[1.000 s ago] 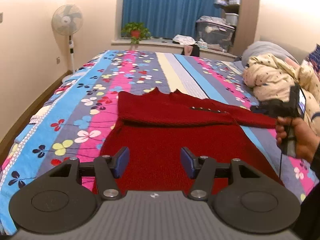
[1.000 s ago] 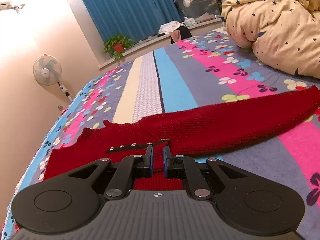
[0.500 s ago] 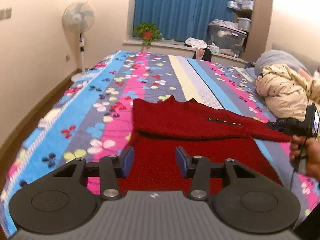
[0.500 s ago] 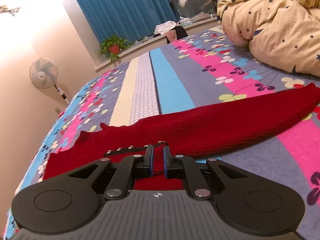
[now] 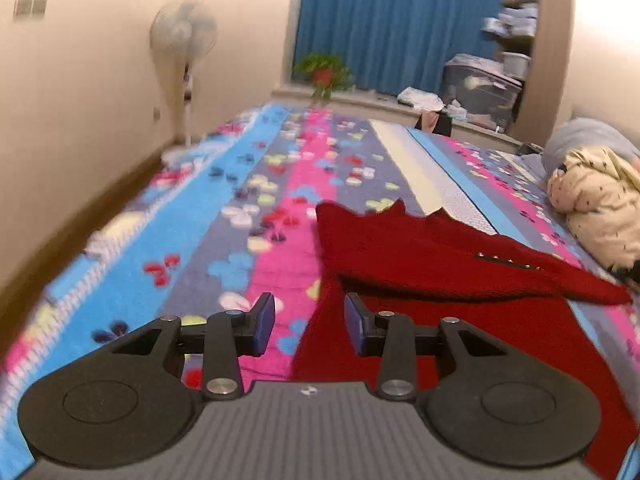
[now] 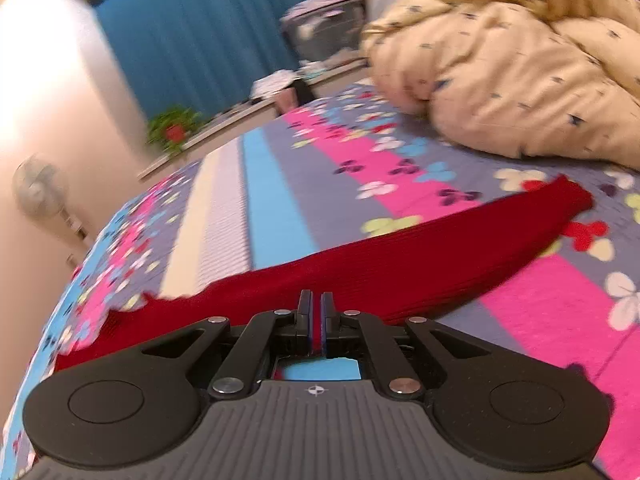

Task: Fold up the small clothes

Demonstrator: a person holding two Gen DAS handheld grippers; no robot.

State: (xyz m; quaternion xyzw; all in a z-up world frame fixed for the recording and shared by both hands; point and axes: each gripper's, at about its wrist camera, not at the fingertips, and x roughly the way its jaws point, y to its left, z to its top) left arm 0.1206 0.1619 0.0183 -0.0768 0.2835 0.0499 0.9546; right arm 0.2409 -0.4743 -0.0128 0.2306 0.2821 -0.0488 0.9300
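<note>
While the red sweater (image 5: 440, 264) lies spread on the bed (image 5: 208, 248), over the striped, flower-print cover, the left gripper (image 5: 310, 322) has slid sideways since a second ago: then its jaws framed the middle of the garment's body, now they hover over its left edge, with pink cover showing under the left finger and red knit under the right. Its jaws are closing, narrower than before, and nothing is pinched between them. One sleeve is folded across the chest, with a small row of buttons (image 5: 504, 260) on the upper layer, and the neckline points toward the far window. The hand and the other tool that showed at the right of the left view earlier are no longer visible there. In the right wrist view the right gripper (image 6: 316, 314) has its jaws pressed together with no cloth visible between them; a second ago red knit showed in a narrow gap between them. The other sleeve (image 6: 440, 256) stretches out flat to the right just beyond the tips, its cuff near the yellow star-print duvet (image 6: 520, 64). Both views are motion-blurred.
</note>
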